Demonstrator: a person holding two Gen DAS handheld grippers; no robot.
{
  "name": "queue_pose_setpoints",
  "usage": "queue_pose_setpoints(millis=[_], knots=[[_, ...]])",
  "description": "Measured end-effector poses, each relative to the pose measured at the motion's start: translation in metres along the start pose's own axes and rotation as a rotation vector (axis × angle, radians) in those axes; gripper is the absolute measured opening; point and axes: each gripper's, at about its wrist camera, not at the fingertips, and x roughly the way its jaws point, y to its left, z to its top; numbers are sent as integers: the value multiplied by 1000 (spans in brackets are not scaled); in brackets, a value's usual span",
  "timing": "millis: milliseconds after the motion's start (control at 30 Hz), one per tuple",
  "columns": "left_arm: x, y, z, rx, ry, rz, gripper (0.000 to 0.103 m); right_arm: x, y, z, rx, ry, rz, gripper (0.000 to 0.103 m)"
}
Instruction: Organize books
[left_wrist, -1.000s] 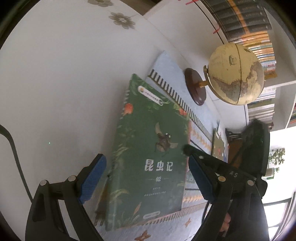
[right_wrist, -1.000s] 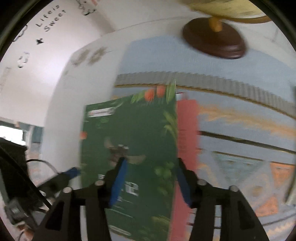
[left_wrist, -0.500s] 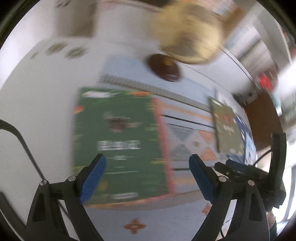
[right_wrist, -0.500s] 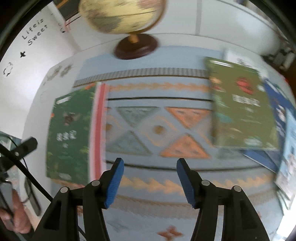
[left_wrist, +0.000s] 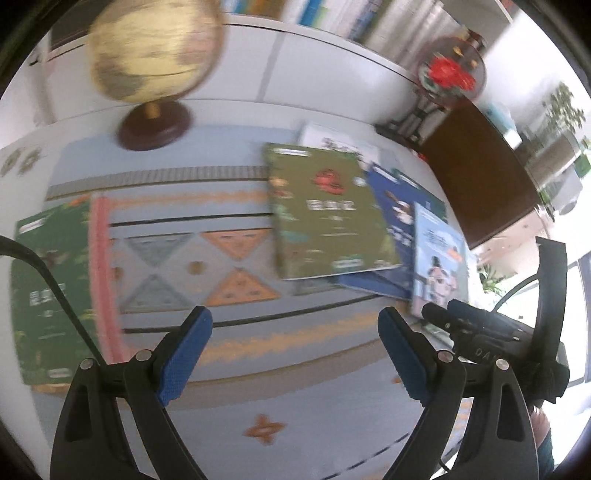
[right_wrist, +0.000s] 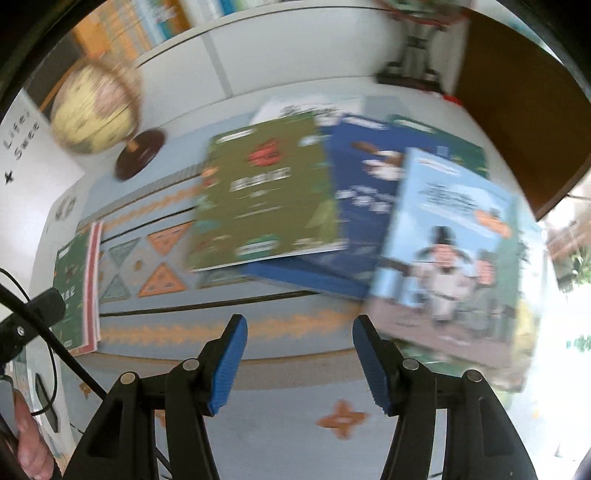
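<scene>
A dark green book (left_wrist: 48, 288) lies flat at the left end of the patterned blue mat (left_wrist: 258, 387). At the right end is a loose pile: an olive green book (left_wrist: 325, 218) on top, a dark blue book (left_wrist: 399, 236) under it, and a light blue book (left_wrist: 439, 258) at the right. My left gripper (left_wrist: 293, 321) hangs open over the middle of the mat, holding nothing. My right gripper (right_wrist: 299, 325) is open too, above the mat's near edge in front of the olive book (right_wrist: 266, 199) and the light blue book (right_wrist: 450, 251). Both views are motion-blurred.
A globe (left_wrist: 155, 51) on a dark wooden foot stands at the back left of the mat. A red ornament on a stand (left_wrist: 450, 74) and a brown surface (left_wrist: 476, 177) are at the back right. Shelves of books run along the back wall.
Both grippers have swung right, away from the dark green book and across the mat toward the pile. The dark green book stays flat at the left, no longer between any jaws.
</scene>
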Motion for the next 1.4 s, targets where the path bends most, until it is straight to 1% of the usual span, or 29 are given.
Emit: queue_pose_setpoints(millis=[133, 167, 233, 333, 400, 467, 533, 633, 700, 733, 800, 867, 1000, 1100, 1167, 1233, 1300, 1333, 1367, 1400], knots=[[10, -56, 3, 64, 0, -22, 91, -14, -58, 2, 55, -25, -21, 58], [15, -73, 4, 95, -4, -22, 91, -18, -74, 2, 69, -40, -36, 58], [24, -95, 6, 133, -5, -16, 91, -22, -102, 2, 92, -67, -67, 58], [48, -126, 10, 184, 15, 2, 91, -19, -140, 2, 143, -69, -88, 57], [67, -142, 12, 200, 41, -8, 90, -15, -165, 2, 183, -58, -82, 54], [91, -156, 15, 202, 75, -26, 90, -9, -191, 0, 234, -43, -57, 53], [109, -165, 16, 202, 97, -34, 90, -6, -206, -2, 266, -36, -31, 48], [137, -176, 14, 209, 131, -15, 87, 1, -225, -6, 310, -31, 17, 48], [152, -180, 11, 210, 157, -12, 84, 6, -231, -8, 324, -20, 45, 47], [158, -182, 9, 208, 168, -10, 84, 10, -234, -8, 325, -12, 55, 47], [164, -184, 4, 208, 174, -7, 84, 14, -235, -9, 315, -7, 59, 46], [169, -184, -1, 203, 183, 11, 84, 18, -236, -7, 295, -8, 52, 45], [180, -184, -16, 172, 216, 11, 84, 29, -237, -6, 279, 12, 54, 45], [181, -188, -22, 171, 199, 31, 84, 33, -235, -6, 260, 14, 57, 46], [181, -192, -24, 167, 206, 18, 84, 35, -232, -3, 240, 15, 79, 45], [182, -195, -24, 162, 212, 1, 84, 37, -227, 0, 231, 23, 140, 47], [184, -200, -24, 153, 226, -30, 85, 37, -223, 2, 226, 28, 153, 47], [183, -201, -24, 149, 226, -26, 85, 38, -222, 3, 222, 28, 170, 47], [182, -202, -23, 140, 232, -43, 85, 38, -223, 3, 221, 24, 176, 47], [182, -200, -19, 124, 239, -77, 85, 38, -225, 3, 226, 24, 184, 47]])
